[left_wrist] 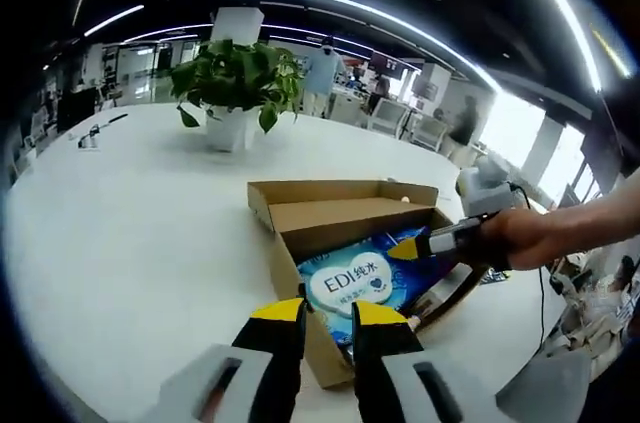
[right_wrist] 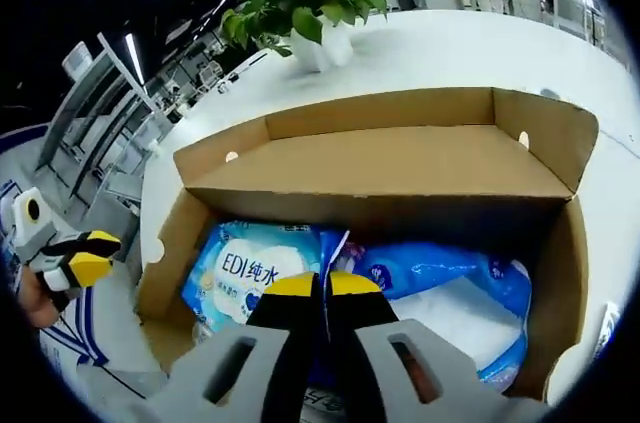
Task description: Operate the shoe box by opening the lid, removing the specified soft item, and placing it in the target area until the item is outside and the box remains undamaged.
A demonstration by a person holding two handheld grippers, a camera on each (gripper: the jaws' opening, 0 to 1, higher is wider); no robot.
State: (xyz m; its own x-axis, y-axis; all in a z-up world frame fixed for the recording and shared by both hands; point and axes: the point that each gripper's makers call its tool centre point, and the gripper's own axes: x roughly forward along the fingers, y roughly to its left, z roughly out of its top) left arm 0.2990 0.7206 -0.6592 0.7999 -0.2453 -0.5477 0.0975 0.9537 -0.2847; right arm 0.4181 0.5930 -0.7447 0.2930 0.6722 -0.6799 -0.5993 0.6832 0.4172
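As seen from the left gripper view, left gripper [left_wrist: 330, 315] low at the near corner of the shoe box [left_wrist: 300, 213], jaws a narrow gap apart and grasping nothing. Lid already folded back flat beyond the box, on the side toward the potted plant [left_wrist: 235, 83]. Soft pack [left_wrist: 350, 281], blue and white, lying inside the box against its near wall. Right gripper [left_wrist: 405, 248], carried by a hand [left_wrist: 520, 238], reaching in over the box's far-right wall with its tip down at the pack. As seen from the right gripper view, right gripper [right_wrist: 322, 288] inside the box, jaws clenched, apparently on a raised fold of the pack's wrapper; more blue and white wrapping to one side of the pinch, same pack or a second one impossible to tell. Left gripper [right_wrist: 88, 255] waiting outside the box, well clear of its side wall. Probably the moment to lift: best to raise the pack straight up, slowly, keeping the pinch deep enough not to tear the film, and to steady the box's near corner with the free tongs if it starts to rise. Worth watching the cardboard walls close on each side and the lid hinge behind. Plenty of bare white table [left_wrist: 120, 243] outside the box's near-left wall for setting down.
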